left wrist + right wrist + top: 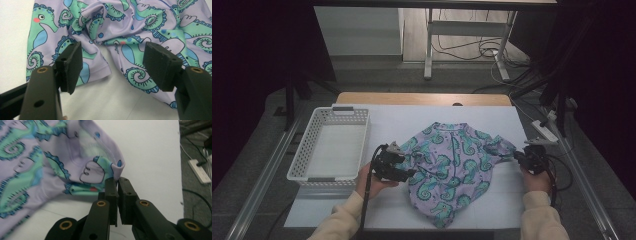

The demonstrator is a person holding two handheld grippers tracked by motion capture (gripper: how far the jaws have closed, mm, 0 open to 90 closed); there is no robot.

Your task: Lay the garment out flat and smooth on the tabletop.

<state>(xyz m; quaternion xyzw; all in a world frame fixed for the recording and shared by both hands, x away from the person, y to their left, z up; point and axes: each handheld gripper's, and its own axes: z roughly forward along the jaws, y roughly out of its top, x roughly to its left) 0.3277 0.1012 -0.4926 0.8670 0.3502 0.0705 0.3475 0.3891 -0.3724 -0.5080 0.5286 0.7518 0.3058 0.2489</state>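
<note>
Cream-sleeved forearms enter nearest the high camera. Left tool [408,173]: jaws spread, hovering low over the near-left hem of the lilac, stretchy child's shirt printed with green seahorses [452,165]; nothing between the pads [71,63]. White slotted plastic basket [330,146] sits off to this tool's left, on the white surface [492,117]. Shirt lies crumpled between the two tools. Right tool [117,182]: jaws pressed together, pinching a thin fold of the sleeve edge, hand held low and level.

Risk, as I judge it: the pinch is shallow and the cloth slippery, so pulling outward could slip the sleeve free; the unpinned left side could drag along.
</note>
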